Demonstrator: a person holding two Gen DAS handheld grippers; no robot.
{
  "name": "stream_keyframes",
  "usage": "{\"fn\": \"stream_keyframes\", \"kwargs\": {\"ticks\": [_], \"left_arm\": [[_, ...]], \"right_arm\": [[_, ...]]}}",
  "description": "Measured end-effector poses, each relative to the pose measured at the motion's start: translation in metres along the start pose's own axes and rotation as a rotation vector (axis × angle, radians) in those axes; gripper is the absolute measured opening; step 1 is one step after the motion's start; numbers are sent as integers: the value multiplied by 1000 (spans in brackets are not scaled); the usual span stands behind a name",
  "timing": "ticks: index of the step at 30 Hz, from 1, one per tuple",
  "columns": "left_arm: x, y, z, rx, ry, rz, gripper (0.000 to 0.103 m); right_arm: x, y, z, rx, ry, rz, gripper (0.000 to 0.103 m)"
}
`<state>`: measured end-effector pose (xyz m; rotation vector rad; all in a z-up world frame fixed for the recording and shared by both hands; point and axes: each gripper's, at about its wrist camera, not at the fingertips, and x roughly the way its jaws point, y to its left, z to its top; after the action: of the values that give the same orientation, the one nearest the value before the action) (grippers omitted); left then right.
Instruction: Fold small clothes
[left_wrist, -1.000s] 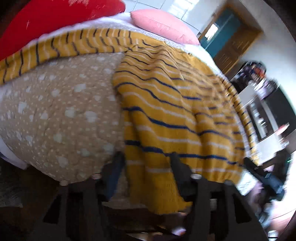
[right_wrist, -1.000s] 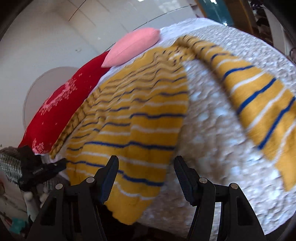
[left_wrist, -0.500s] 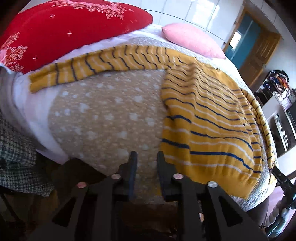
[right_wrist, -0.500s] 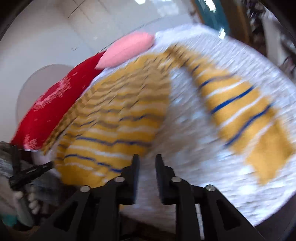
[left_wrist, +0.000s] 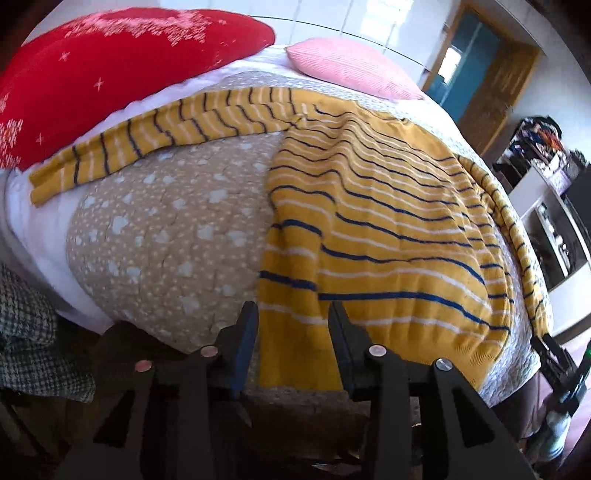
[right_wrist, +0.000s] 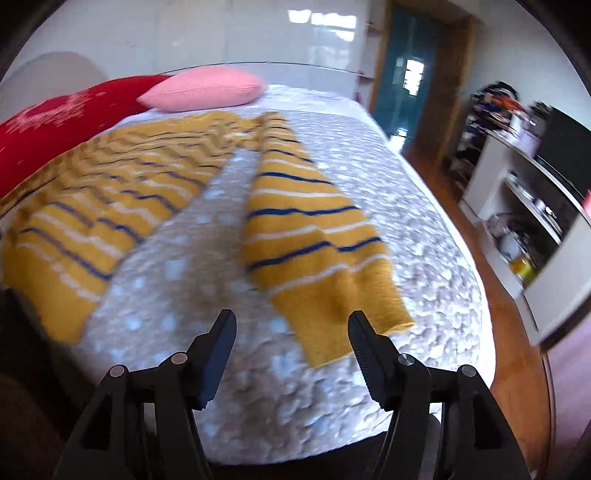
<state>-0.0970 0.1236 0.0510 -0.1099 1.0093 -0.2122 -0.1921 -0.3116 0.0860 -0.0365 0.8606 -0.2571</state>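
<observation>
A yellow sweater with blue and white stripes lies spread flat on the bed. Its left sleeve stretches out toward the red pillow. My left gripper hovers at the near left corner of the hem; its jaws are opening, the hem corner shows between them, and the pads do not press on it. In the right wrist view the sweater's body lies left and its other sleeve runs toward me. My right gripper is just short of the cuff, jaws opening, nothing gripped.
The bed carries a beige quilt with white stars, a red snowflake pillow and a pink pillow at its head. Checked fabric hangs at the left. A white shelf unit and a teal door stand right of the bed.
Both grippers narrowed half a second ago and have widened again. The left one drew back and up. The right one swung right, from the sweater's body to its sleeve.
</observation>
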Motion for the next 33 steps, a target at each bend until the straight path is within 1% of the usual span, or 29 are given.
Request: {"fn": "stream_keyframes", "kwargs": {"ticks": [3, 4, 6, 7, 8, 9, 10, 11, 12, 13, 14, 15, 17, 19, 21, 22, 23, 24, 26, 27, 29, 30, 31, 33], "left_arm": [[-2, -4, -1, 6, -7, 11, 39], [-1, -3, -1, 4, -5, 11, 40], [1, -3, -1, -2, 6, 12, 40], [1, -3, -1, -3, 8, 12, 40], [1, -3, 0, -2, 9, 11, 40], [0, -3, 1, 0, 5, 12, 40], [-2, -4, 3, 5, -1, 14, 40], [-3, -4, 6, 12, -8, 17, 40], [-5, -5, 9, 18, -18, 20, 40], [-7, -6, 14, 24, -31, 21, 41], [-8, -7, 16, 26, -42, 20, 43], [-9, -7, 21, 25, -53, 16, 43], [-8, -7, 26, 24, -66, 0, 44], [-5, -8, 31, 21, -70, -16, 44], [0, -9, 35, 25, -75, -37, 44], [3, -10, 37, 24, -74, -50, 44], [6, -10, 38, 21, -71, -61, 44], [8, -9, 38, 19, -69, -71, 44], [14, -7, 39, 14, -57, -98, 44], [16, -5, 39, 10, -52, -110, 44], [18, -1, 38, 6, -50, -127, 44], [18, 0, 38, 5, -52, -133, 44], [18, 3, 38, 4, -57, -141, 44], [15, 9, 36, -2, -71, -155, 44]], "right_arm": [[8, -12, 1, 69, -7, -13, 68], [9, -17, 1, 83, -24, -28, 68], [11, -17, 6, 71, -46, -20, 66], [13, -15, 8, 55, -35, 1, 47], [16, -14, 13, 44, -21, 25, 34], [19, -14, 19, 46, -15, 46, 17], [18, -20, 27, 72, -9, 91, 11], [13, -32, 38, 123, -20, 136, 11], [8, -40, 45, 158, -41, 153, 10], [0, -58, 59, 210, -81, 158, 10], [-5, -74, 70, 251, -111, 151, 10], [-12, -102, 85, 324, -153, 132, 10], [-16, -149, 105, 440, -188, 77, 10], [-10, -193, 119, 557, -185, 20, 10], [0, -221, 127, 633, -157, -10, 10], [12, -234, 133, 675, -119, -12, 10], [17, -239, 135, 695, -98, -4, 10], [24, -241, 139, 718, -71, 9, 10], [37, -232, 151, 731, -35, 50, 10], [42, -219, 161, 732, -25, 103, 10], [48, -196, 180, 713, -23, 164, 10], [51, -176, 195, 674, -25, 179, 10], [53, -152, 214, 609, -28, 177, 10], [56, -100, 251, 447, -34, 140, 10]]}}
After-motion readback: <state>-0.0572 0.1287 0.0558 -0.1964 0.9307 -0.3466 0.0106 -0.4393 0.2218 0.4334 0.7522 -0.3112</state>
